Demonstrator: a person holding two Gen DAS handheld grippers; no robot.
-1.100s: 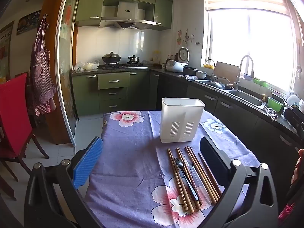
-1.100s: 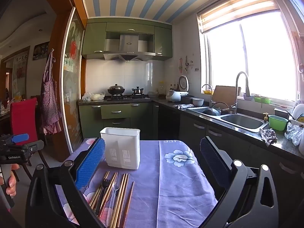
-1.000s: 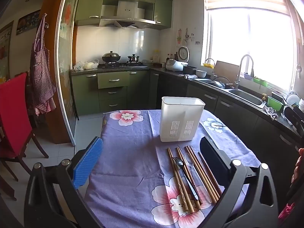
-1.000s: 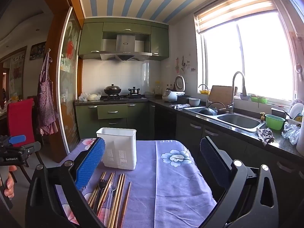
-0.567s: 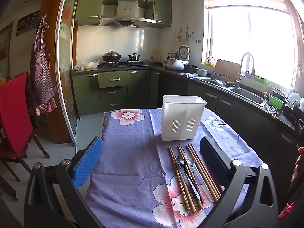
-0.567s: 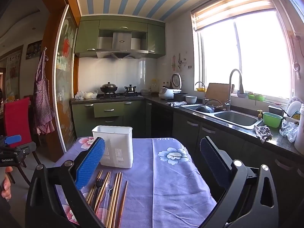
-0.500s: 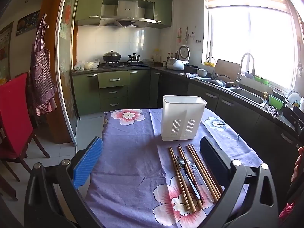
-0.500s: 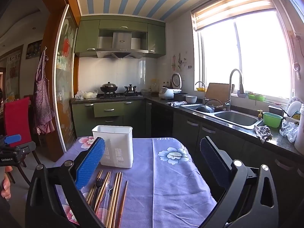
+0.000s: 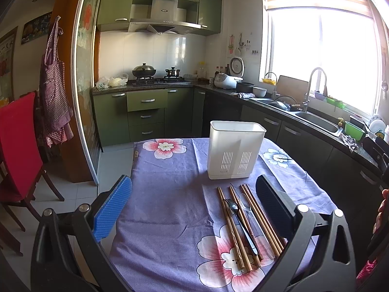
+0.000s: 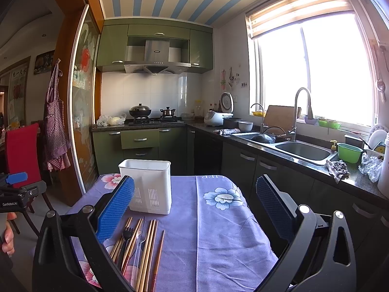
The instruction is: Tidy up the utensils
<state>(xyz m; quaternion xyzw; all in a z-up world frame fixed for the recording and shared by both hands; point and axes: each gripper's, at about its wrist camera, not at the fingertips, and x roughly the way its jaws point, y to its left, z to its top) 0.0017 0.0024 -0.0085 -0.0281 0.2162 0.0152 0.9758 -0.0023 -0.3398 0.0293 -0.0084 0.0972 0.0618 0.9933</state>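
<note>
A white slotted utensil holder [image 9: 234, 149] stands upright on a table with a purple floral cloth [image 9: 165, 194]; it also shows in the right wrist view [image 10: 148, 188]. In front of it lie several wooden chopsticks [image 9: 231, 226], a black fork [image 9: 239, 221] and a clear plastic spoon [image 9: 250, 215]. The right wrist view shows the chopsticks [image 10: 145, 248] and the fork [image 10: 125, 241] too. My left gripper [image 9: 193, 202] is open and empty, above the cloth, left of the utensils. My right gripper [image 10: 194, 204] is open and empty, above the cloth, right of the utensils.
A red chair [image 9: 17, 146] stands left of the table. A dark counter with a steel sink [image 10: 301, 149] and a tall faucet [image 10: 300, 107] runs along the right. Green cabinets and a stove [image 9: 155, 80] are at the back. The left gripper's body [image 10: 14, 194] shows at the right view's left edge.
Both views have shifted slightly: the right gripper has tilted up a little and the holder sits a bit lower in its view. The utensils have not moved. Both grippers stay open.
</note>
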